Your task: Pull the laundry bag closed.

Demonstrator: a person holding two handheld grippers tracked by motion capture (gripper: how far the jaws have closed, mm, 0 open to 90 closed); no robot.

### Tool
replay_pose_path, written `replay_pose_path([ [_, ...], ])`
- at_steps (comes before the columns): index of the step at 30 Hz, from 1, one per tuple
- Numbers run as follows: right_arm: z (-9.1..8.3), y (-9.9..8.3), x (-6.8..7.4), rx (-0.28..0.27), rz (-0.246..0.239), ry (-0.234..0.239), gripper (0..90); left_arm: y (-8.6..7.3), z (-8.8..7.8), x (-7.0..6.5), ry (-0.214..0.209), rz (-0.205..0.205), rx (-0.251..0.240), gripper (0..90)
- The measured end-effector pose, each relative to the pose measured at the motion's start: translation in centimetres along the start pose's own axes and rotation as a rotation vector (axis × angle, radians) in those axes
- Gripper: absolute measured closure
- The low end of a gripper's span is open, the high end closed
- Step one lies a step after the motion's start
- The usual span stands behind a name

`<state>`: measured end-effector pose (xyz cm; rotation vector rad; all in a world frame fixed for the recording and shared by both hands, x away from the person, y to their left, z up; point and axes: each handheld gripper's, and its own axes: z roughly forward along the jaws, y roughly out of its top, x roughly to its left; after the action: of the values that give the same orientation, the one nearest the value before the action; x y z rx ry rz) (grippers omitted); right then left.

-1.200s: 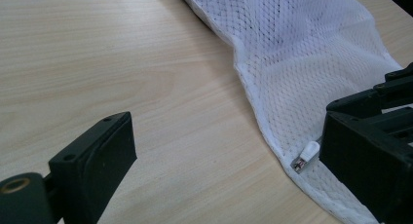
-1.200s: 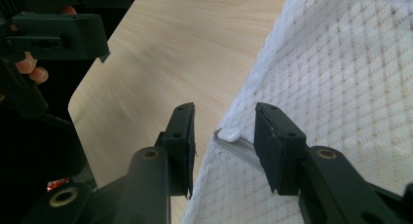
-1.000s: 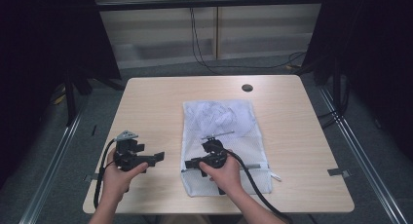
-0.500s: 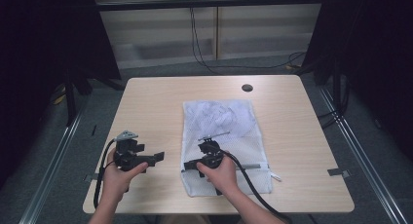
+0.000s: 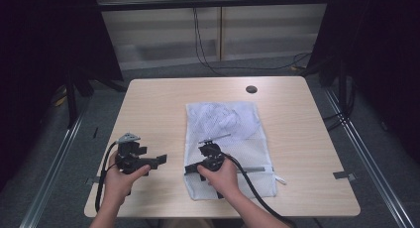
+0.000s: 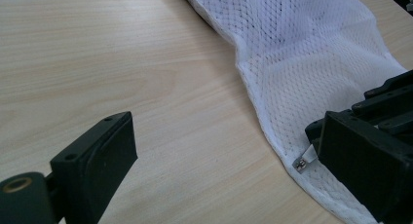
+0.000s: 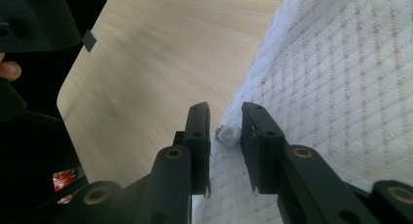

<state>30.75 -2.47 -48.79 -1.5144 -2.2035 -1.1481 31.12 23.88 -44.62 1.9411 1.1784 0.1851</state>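
On the worktop, the mesh bag lies flat; my right gripper jaws have been closing around its zipper pull (gap remains). Left gripper jaws open, empty.

So the mesh bag lies flat mid-tabletop, right gripper at its near left edge, left gripper on bare tabletop just left of it.

White mesh-cloth bag, matt wooden table
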Motion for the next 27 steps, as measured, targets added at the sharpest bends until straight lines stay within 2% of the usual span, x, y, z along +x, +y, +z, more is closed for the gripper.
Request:
replay_pose_path([
  [21,1.1,-0.1,0.1,0.047,0.017,-0.006,85.9,0.0,0.0,0.0,0.001,0.008,0.012,6.6],
  [27,0.8,0.0,0.2,0.030,0.030,0.004,87.3,0.0,-0.1,-0.1,-0.008,-0.001,0.001,6.6],
])
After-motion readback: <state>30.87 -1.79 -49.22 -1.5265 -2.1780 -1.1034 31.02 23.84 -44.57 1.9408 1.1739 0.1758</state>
